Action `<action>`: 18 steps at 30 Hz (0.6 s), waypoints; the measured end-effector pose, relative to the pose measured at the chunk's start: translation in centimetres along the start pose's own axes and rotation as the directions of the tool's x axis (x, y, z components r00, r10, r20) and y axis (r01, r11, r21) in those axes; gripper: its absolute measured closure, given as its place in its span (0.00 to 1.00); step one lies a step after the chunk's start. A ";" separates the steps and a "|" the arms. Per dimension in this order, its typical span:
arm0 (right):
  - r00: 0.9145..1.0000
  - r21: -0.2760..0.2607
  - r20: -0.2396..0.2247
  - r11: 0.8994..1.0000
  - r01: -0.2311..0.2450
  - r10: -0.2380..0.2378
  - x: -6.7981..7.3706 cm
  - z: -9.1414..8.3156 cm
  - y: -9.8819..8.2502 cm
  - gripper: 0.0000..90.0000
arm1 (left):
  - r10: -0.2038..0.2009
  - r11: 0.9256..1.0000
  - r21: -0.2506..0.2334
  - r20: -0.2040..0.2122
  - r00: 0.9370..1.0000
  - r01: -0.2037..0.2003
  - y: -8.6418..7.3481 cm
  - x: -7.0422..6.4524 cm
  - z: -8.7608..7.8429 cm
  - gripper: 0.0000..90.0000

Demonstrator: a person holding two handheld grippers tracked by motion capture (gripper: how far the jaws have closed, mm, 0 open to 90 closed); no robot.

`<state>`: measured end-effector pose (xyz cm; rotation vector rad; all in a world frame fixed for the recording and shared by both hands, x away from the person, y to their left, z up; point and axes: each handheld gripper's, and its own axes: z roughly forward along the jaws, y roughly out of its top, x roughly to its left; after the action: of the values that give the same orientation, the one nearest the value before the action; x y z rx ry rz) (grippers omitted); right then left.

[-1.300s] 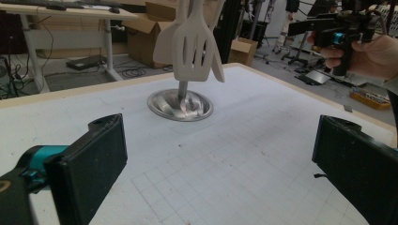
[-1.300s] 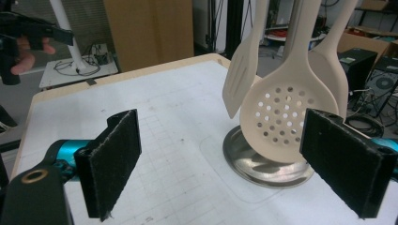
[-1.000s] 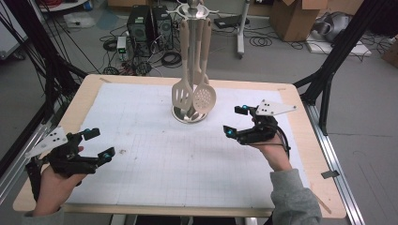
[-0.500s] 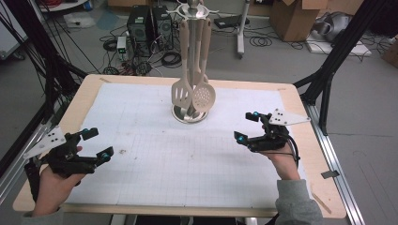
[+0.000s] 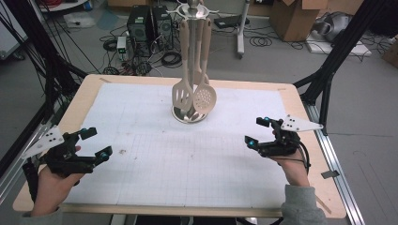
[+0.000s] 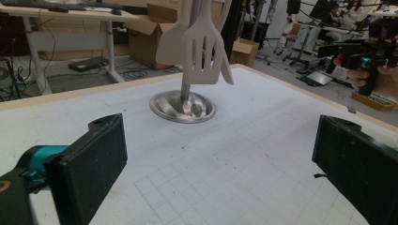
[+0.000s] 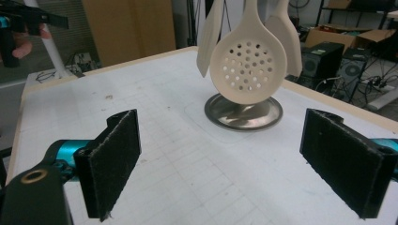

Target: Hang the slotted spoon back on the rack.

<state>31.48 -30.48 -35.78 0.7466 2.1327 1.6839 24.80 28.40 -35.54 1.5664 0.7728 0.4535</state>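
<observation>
Utensil stand (image 5: 190, 114) sits at the far middle of the worktop (image 5: 155, 164), with a slotted spatula (image 5: 181, 95) and a perforated skimmer (image 5: 204, 97) hanging from it. Left gripper (image 5: 92, 143) and right gripper (image 5: 257, 132) hover near the worktop's left and right edges, well apart from the stand. Both sets of fingers (image 7: 114, 159) are spread wide, released, grasping and touching nothing.

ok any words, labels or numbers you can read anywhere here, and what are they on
None can be read.
Utensil rack, slotted spatula and perforated skimmer: bare, no marks.
Grid mat: printed lines, no figures.
Cardboard boxes on the floor: too blurred to tell.
</observation>
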 end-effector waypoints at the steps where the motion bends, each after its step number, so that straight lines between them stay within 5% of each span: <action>1: 1.000 -0.003 0.003 1.000 -0.003 0.003 -0.1 -0.2 -0.2 0.13 | 0.001 1.000 0.001 -0.001 1.000 -0.001 0.0 0.0 0.0 0.04; 18: 0.996 -0.012 0.072 0.998 -0.054 0.054 -1.6 -3.7 -2.4 0.13 | -0.002 1.000 -0.001 -0.018 1.000 0.002 -0.1 0.5 -0.4 0.04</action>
<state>30.28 -34.78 -37.23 0.8566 2.0708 1.6670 24.87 28.99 -35.67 1.5626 0.7884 0.4671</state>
